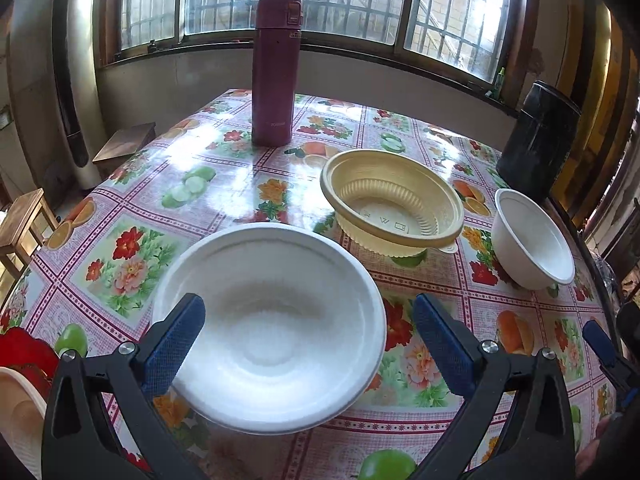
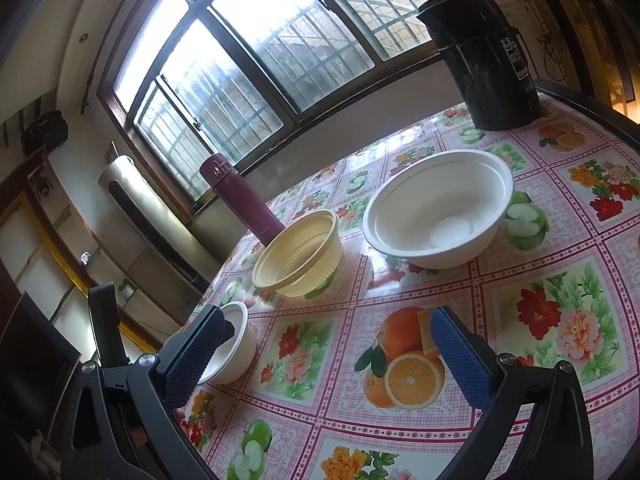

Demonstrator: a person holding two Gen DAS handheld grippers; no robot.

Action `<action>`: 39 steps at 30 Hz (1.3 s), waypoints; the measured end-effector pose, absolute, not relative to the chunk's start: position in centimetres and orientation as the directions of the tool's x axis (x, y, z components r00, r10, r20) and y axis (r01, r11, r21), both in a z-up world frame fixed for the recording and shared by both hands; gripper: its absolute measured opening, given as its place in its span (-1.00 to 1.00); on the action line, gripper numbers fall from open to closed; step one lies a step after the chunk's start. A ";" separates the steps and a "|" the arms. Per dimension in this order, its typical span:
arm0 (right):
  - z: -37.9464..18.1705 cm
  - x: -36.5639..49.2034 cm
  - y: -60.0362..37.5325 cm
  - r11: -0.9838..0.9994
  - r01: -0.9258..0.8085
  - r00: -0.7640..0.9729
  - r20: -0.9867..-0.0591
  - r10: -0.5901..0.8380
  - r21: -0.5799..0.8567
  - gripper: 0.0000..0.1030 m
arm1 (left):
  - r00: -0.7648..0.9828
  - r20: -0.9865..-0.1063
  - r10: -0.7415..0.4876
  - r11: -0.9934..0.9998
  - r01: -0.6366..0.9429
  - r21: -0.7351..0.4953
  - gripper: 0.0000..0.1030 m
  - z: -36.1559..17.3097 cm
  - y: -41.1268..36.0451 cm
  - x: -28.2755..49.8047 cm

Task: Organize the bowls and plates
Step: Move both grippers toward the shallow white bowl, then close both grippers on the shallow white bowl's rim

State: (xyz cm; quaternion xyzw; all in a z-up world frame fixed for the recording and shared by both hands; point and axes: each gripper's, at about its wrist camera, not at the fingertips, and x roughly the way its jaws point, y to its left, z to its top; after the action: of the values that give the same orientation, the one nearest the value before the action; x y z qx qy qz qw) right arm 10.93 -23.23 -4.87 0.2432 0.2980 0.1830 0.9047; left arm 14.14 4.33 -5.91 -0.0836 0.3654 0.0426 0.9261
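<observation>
A wide white bowl [image 1: 272,320] sits on the table right in front of my open left gripper [image 1: 308,344], whose left pad overlaps its near rim. It also shows in the right wrist view [image 2: 240,344], partly hidden behind my left finger. A ribbed yellow bowl [image 1: 394,204] [image 2: 298,254] stands tilted mid-table. A deep white bowl [image 1: 532,236] [image 2: 438,208] stands toward the right edge. My right gripper [image 2: 324,354] is open and empty above the tablecloth. A cream plate edge [image 1: 18,412] shows at the lower left.
A maroon thermos [image 1: 274,68] [image 2: 244,204] stands at the far side. A black kettle [image 1: 538,140] [image 2: 488,52] stands at the far right corner. The table [image 1: 224,160] has a floral cloth. Wooden stools [image 1: 24,224] stand beyond the left edge.
</observation>
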 end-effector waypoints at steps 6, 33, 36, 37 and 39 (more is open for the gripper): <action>-4.8 11.2 -22.4 0.809 -0.198 0.746 -0.450 0.490 0.554 0.99 | 0.740 -0.672 0.031 0.953 -0.225 -0.204 1.00 -5.3 8.3 14.3; -9.3 18.3 -9.5 0.686 -0.210 0.516 -0.517 0.683 0.696 0.99 | 0.740 -0.646 -0.184 0.870 -0.183 -0.458 1.00 -6.0 13.1 15.5; -9.4 18.3 -8.8 0.692 -0.230 0.512 -0.519 0.684 0.685 0.99 | 0.744 -0.649 -0.159 0.881 -0.189 -0.433 1.00 -5.9 12.9 15.4; -9.4 18.3 -8.7 0.695 -0.236 0.514 -0.520 0.682 0.679 0.99 | 0.742 -0.652 -0.157 0.882 -0.191 -0.430 1.00 -5.9 13.0 15.4; -9.5 18.4 -8.5 0.710 -0.238 0.522 -0.529 0.669 0.663 0.96 | 0.741 -0.656 -0.146 0.885 -0.198 -0.421 1.00 -6.0 13.0 15.5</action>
State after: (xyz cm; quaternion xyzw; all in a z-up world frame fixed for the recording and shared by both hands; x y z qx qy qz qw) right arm 18.37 -8.50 -9.47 0.2660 0.4054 0.2729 0.8309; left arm 15.49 13.02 -6.02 -0.2390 0.3598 0.0142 0.9018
